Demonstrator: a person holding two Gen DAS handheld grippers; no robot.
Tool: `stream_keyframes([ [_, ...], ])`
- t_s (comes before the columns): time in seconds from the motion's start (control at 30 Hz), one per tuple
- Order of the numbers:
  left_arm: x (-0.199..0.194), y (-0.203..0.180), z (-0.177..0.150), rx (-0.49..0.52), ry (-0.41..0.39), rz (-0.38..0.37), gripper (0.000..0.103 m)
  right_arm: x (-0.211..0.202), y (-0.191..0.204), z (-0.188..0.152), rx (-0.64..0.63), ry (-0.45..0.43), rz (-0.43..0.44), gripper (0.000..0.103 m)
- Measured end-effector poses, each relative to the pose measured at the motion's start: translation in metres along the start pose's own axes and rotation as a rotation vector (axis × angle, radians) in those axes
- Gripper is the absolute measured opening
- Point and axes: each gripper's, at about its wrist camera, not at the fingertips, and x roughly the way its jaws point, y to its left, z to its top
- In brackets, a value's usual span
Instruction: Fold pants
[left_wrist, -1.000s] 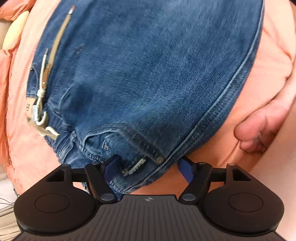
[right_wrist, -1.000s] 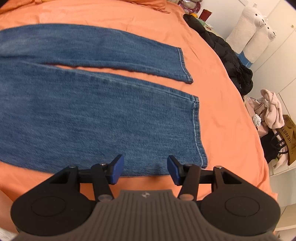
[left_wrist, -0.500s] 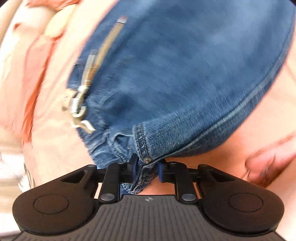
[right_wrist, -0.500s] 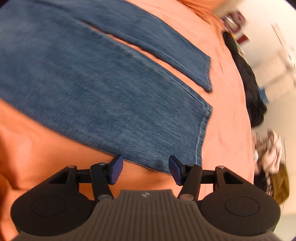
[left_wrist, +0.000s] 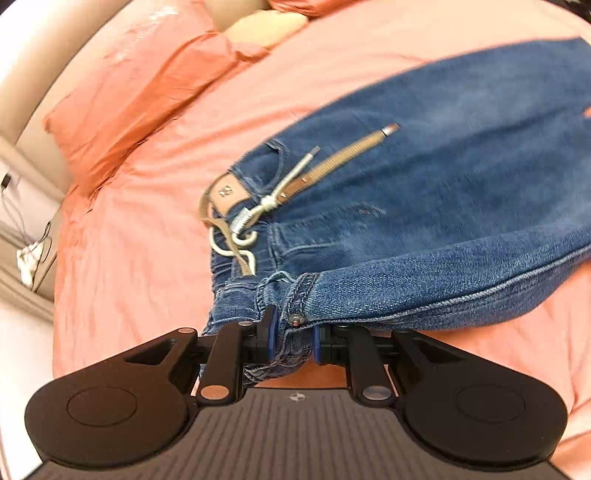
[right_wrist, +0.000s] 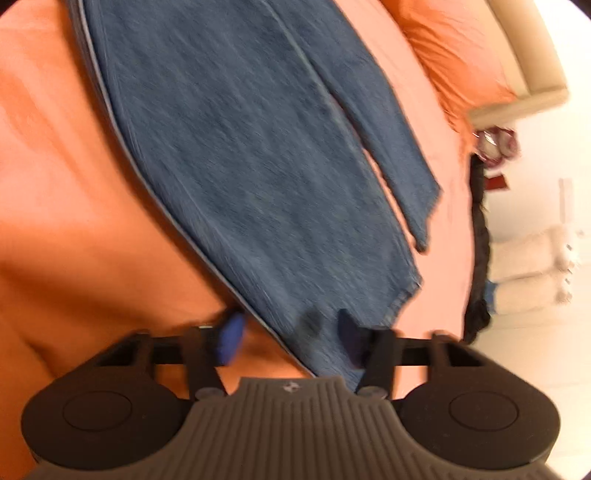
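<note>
Blue jeans (left_wrist: 424, 206) lie on an orange bed sheet (left_wrist: 140, 236). My left gripper (left_wrist: 293, 334) is shut on the waistband corner by a rivet and holds it lifted off the sheet. A tan belt with a white cord (left_wrist: 258, 210) is threaded at the waist. In the right wrist view the two legs (right_wrist: 258, 155) stretch away. My right gripper (right_wrist: 288, 338) is open, its blue pads either side of the near leg's hem corner (right_wrist: 325, 347). That view is blurred.
An orange pillow (left_wrist: 147, 85) and a beige headboard (left_wrist: 55, 55) lie beyond the waistband. Dark clothing (right_wrist: 478, 236) hangs at the bed's far edge, with white rolled items (right_wrist: 532, 269) by the wall.
My left gripper closed on the waistband corner and lifted it, swinging so the pillow shows. My right gripper moved down to the near leg's hem, staying open.
</note>
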Motion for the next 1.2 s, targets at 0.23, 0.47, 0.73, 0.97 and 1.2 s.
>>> stream_keyframes([
  [0.23, -0.012, 0.022, 0.001, -0.132, -0.088, 0.011, 0.019, -0.026, -0.029, -0.003, 0.193, -0.091, -0.119, 0.0],
  [0.47, -0.013, 0.046, 0.038, -0.181, -0.139, 0.047, 0.017, -0.04, -0.111, 0.044, 0.323, -0.13, -0.191, 0.0],
  [0.73, 0.048, 0.075, 0.106, -0.194, -0.091, 0.064, 0.017, 0.022, -0.184, 0.137, 0.338, -0.041, -0.191, 0.0],
  [0.97, 0.133, 0.09, 0.137, -0.186, 0.009, 0.022, 0.017, 0.104, -0.183, 0.196, 0.266, 0.075, -0.142, 0.0],
  [1.2, 0.193, 0.087, 0.139, -0.196, 0.084, -0.029, 0.018, 0.172, -0.171, 0.222, 0.24, 0.15, -0.09, 0.0],
])
